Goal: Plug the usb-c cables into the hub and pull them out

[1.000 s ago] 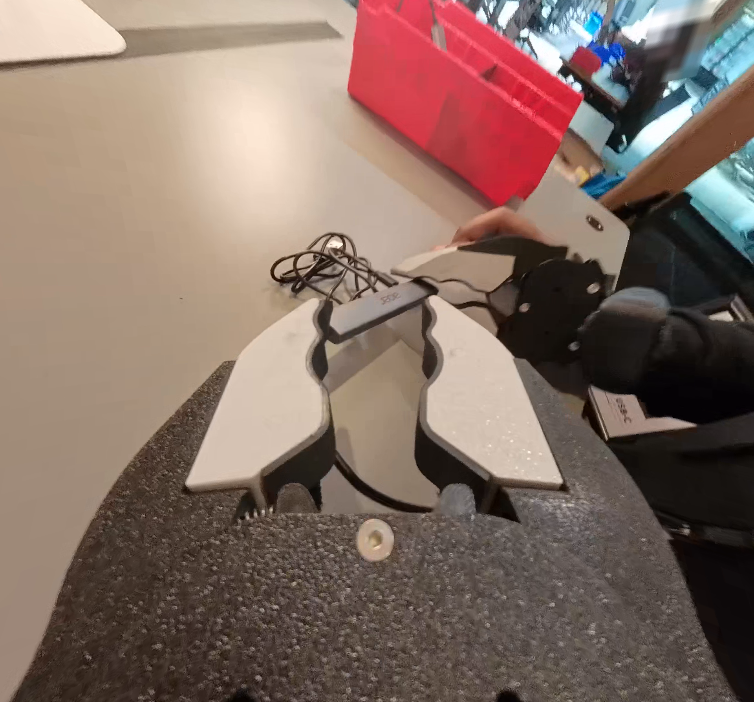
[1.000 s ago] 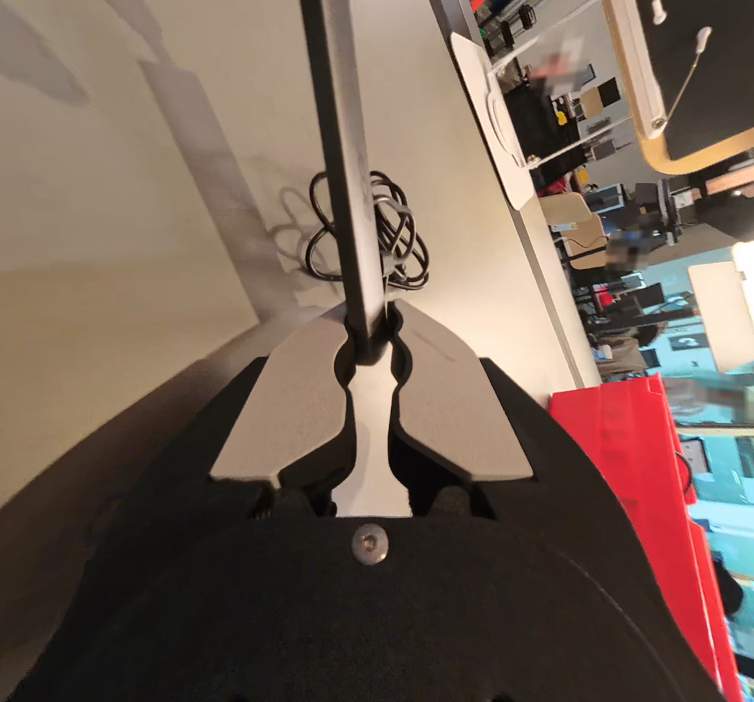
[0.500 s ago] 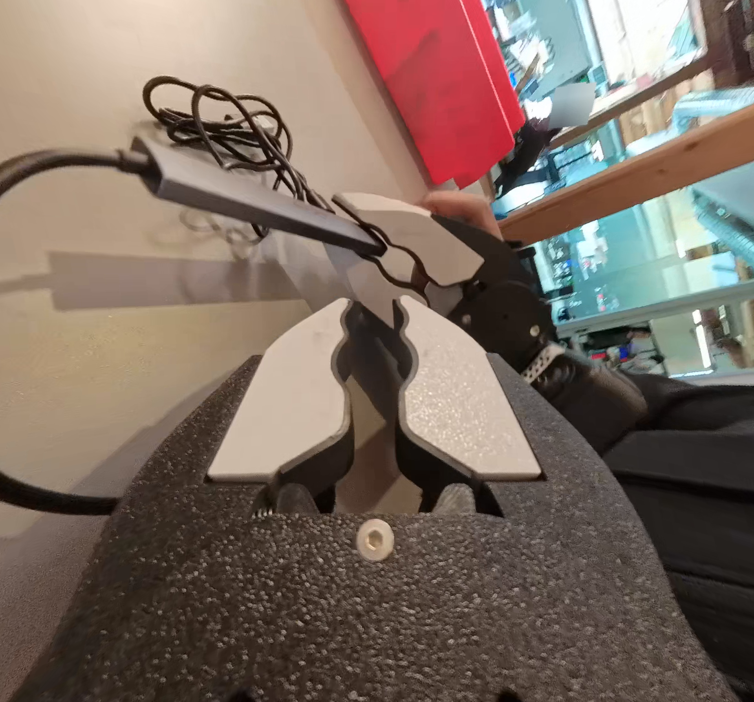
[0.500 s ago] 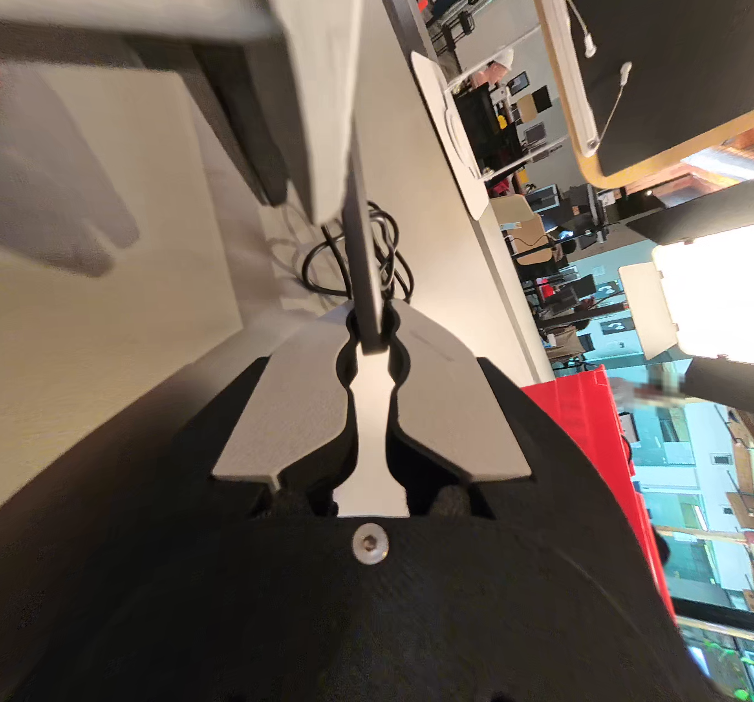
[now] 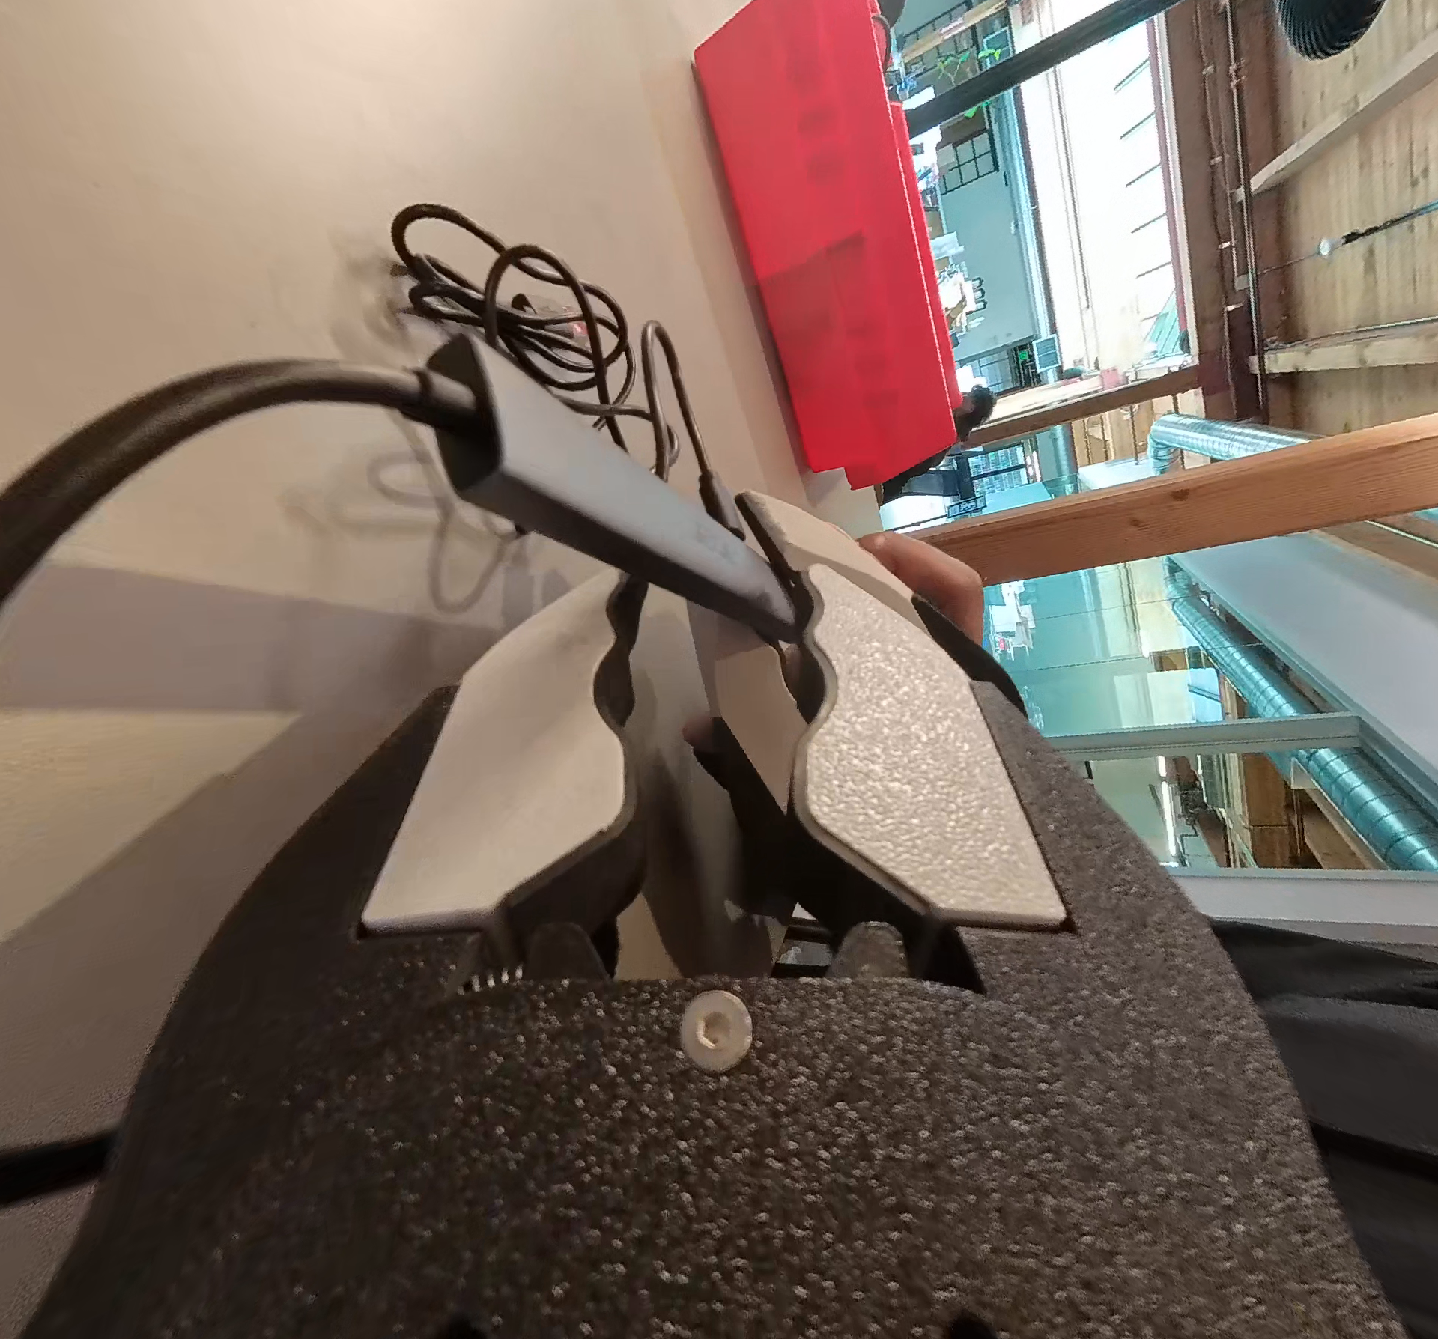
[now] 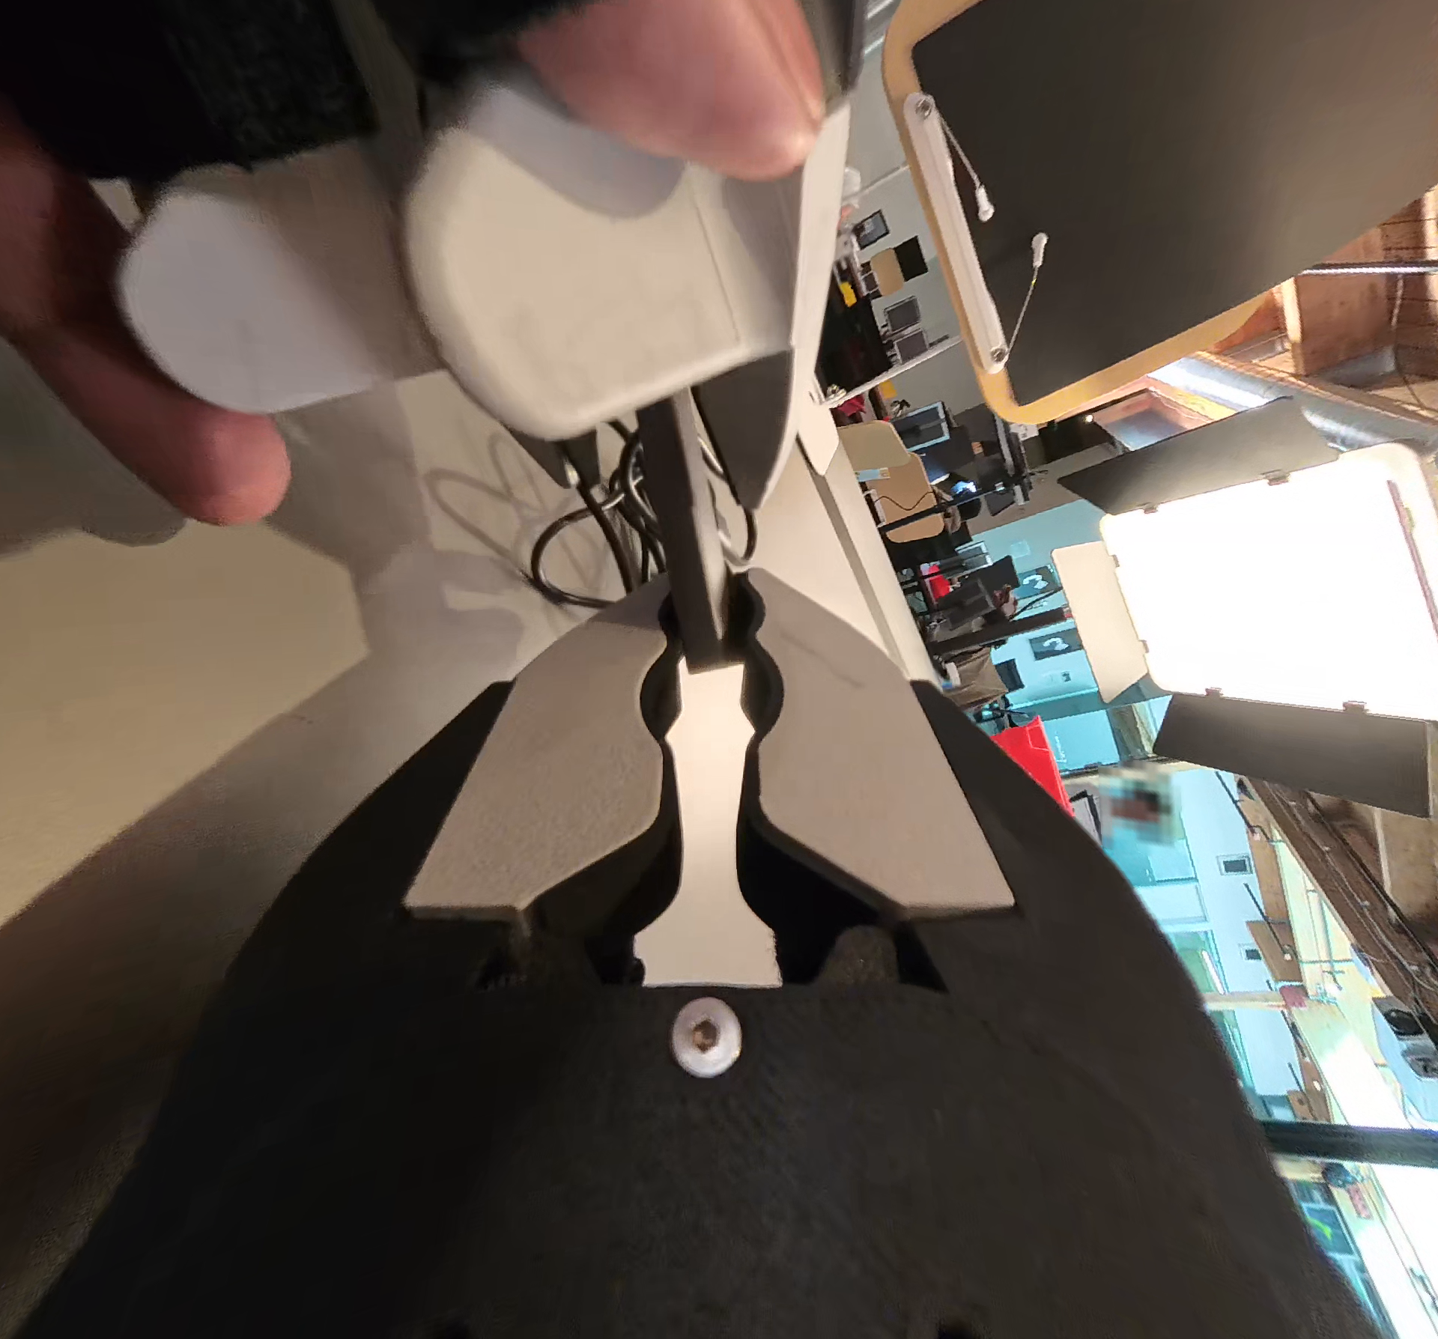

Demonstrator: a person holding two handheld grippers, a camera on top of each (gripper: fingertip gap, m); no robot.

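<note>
My right gripper point(image 6: 706, 605) is clamped on the hub's point(image 5: 615, 500) end, lifted above the table point(image 5: 233, 96); my left gripper point(image 5: 712, 605) hangs parted beside it, cables point(image 5: 537, 321) tangled beyond.

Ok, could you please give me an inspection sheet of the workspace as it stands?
Surface: beige table, shadows near the tools.
Job's things: grey hub, held off the table.
Clutter: red bin at the far side.
Grippers: right gripper shut on the hub's end; left gripper open, holding nothing.
Cables: thick black lead leaves the hub's far end; thin cable tangle lies on the table.
Surroundings: busy workshop, bright light panel.
</note>
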